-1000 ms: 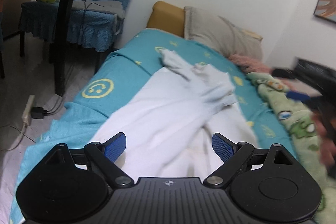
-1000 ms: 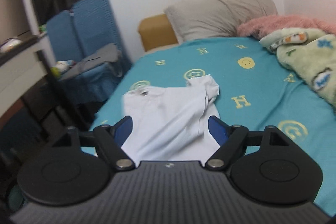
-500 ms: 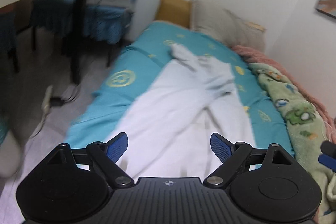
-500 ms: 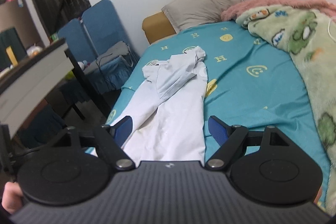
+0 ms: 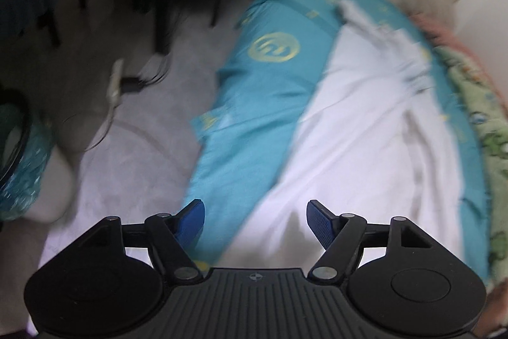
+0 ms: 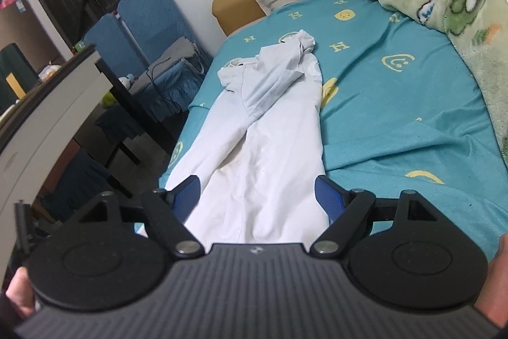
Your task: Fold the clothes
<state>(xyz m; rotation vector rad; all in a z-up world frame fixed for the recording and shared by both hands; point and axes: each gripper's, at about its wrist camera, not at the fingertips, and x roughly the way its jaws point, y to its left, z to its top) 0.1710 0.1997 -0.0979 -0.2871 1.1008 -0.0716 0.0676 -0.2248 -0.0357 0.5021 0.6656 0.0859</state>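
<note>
Left tongs [image 5: 255, 220] swung nearer bed edge, narrowing, green blanket [image 6: 460, 2] beside shirt [image 6: 263, 123]

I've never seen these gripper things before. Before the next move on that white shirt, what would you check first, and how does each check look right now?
1. White shirt lies lengthwise on the teal bedsheet, sleeves already turned in: ok.
2. Left gripper open, nothing pinched; its jaws have just been closing, with the shirt's near end and sheet below them: ok.
3. Right gripper open over the shirt's near end: ok.
4. Shirt's near hem flat and even: cannot tell, the grippers hide it.
5. Green blanket apart from the shirt: ok.
6. Left view sharp enough to aim: not ok, blurred.
</note>
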